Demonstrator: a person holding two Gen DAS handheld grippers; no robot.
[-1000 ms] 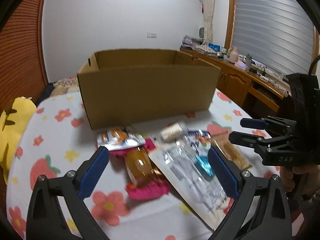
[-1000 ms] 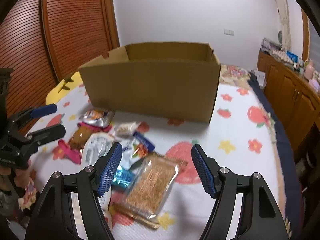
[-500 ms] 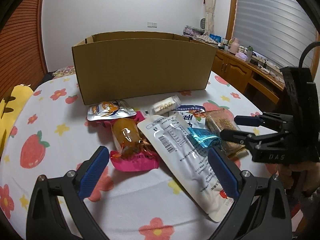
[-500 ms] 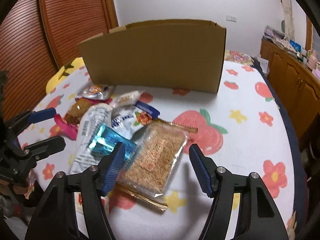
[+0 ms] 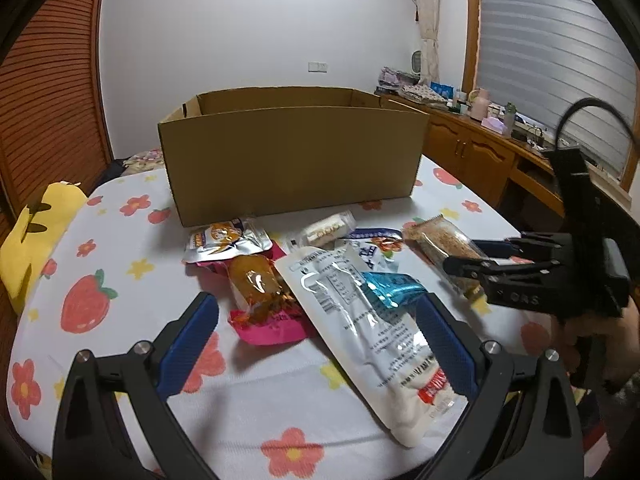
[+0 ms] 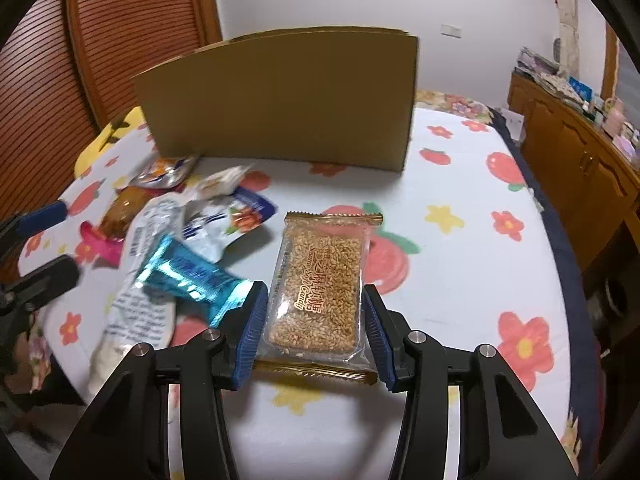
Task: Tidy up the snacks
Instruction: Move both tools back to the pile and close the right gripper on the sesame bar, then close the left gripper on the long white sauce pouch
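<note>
No snack visibly sits in the cardboard box (image 5: 292, 160) yet; the right gripper (image 6: 312, 328), half-open, straddles the sesame bar (image 6: 320, 284) ungripped, while the left gripper (image 5: 320, 344) hovers wide open and empty.

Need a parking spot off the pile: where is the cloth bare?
Bare cloth lies right of the sesame bar, out to the cloth's dark edge, and left of the pink pack toward the yellow cushion. Crowded: the packets between the cardboard box and both grippers.

The right claw (image 6: 314, 334) straddles the sesame candy pack (image 6: 320, 280), blue pads just beside its edges.
</note>
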